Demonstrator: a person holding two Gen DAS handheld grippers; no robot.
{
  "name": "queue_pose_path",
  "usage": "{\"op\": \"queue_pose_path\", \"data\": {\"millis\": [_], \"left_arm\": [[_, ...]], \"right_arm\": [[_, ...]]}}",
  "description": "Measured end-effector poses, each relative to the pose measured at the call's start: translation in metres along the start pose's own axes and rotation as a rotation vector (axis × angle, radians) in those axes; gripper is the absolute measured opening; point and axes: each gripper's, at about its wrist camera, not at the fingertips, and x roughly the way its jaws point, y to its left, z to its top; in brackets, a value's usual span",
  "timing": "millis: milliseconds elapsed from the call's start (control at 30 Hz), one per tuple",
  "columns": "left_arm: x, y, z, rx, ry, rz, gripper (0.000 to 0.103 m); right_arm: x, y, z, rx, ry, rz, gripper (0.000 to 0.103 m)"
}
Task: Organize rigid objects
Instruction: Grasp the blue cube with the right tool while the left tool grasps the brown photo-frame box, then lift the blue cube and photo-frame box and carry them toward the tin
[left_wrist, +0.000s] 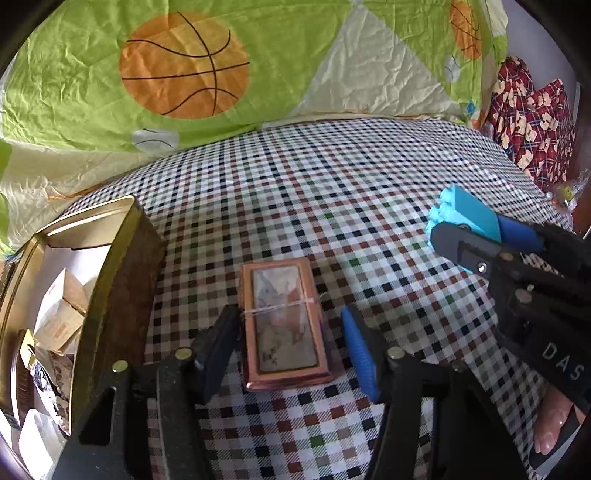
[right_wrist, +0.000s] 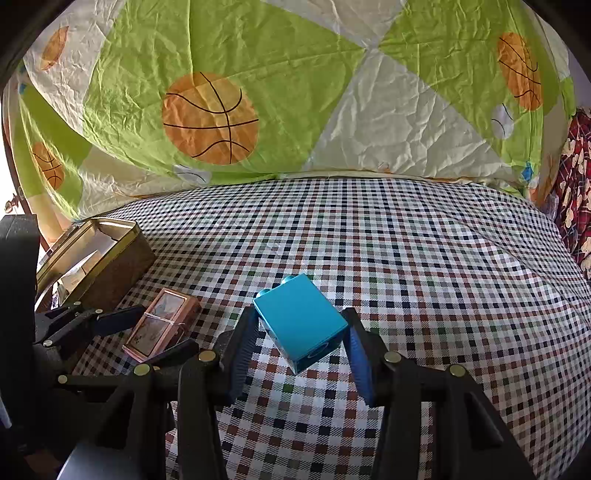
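Observation:
A flat copper-framed card box (left_wrist: 284, 325) lies on the checked cloth between the open fingers of my left gripper (left_wrist: 291, 347); the fingers stand on either side of it, the left pad close to its edge. It also shows in the right wrist view (right_wrist: 162, 323). My right gripper (right_wrist: 299, 350) is shut on a blue toy block (right_wrist: 301, 319) and holds it tilted above the cloth. The block (left_wrist: 465, 214) and right gripper also show at the right of the left wrist view.
An open gold tin (left_wrist: 110, 258) with paper packets inside stands at the left, also seen in the right wrist view (right_wrist: 110, 254). A green basketball-print quilt (right_wrist: 295, 92) lies behind. Red patterned fabric (left_wrist: 532, 122) sits at the far right.

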Motion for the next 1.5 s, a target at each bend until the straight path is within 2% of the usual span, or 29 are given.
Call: {"op": "queue_pose_path", "data": {"millis": [33,167,467,800,1000,1500], "left_arm": [[0.000,0.000,0.000,0.000,-0.002,-0.002,0.046],[-0.002,0.002,-0.001,-0.011,-0.013,-0.017,0.046],[-0.023,0.006,-0.003,-0.021,-0.117,0.007,0.046],[-0.053,0.014,-0.013,-0.067,-0.279,0.077,0.046],[-0.071,0.021,-0.020,-0.099,-0.367,0.093,0.046],[-0.091,0.025,-0.034,-0.119,-0.445,0.092,0.046]], "right_arm": [[-0.001,0.001,0.000,-0.005,-0.007,-0.001,0.049],[-0.008,0.003,-0.001,-0.013,-0.046,0.003,0.049],[-0.019,0.006,-0.002,-0.030,-0.103,0.015,0.049],[-0.034,0.006,-0.004,-0.019,-0.171,0.006,0.049],[-0.043,0.007,-0.007,-0.023,-0.222,-0.011,0.049],[-0.060,0.015,-0.016,-0.043,-0.309,-0.035,0.049]]}}
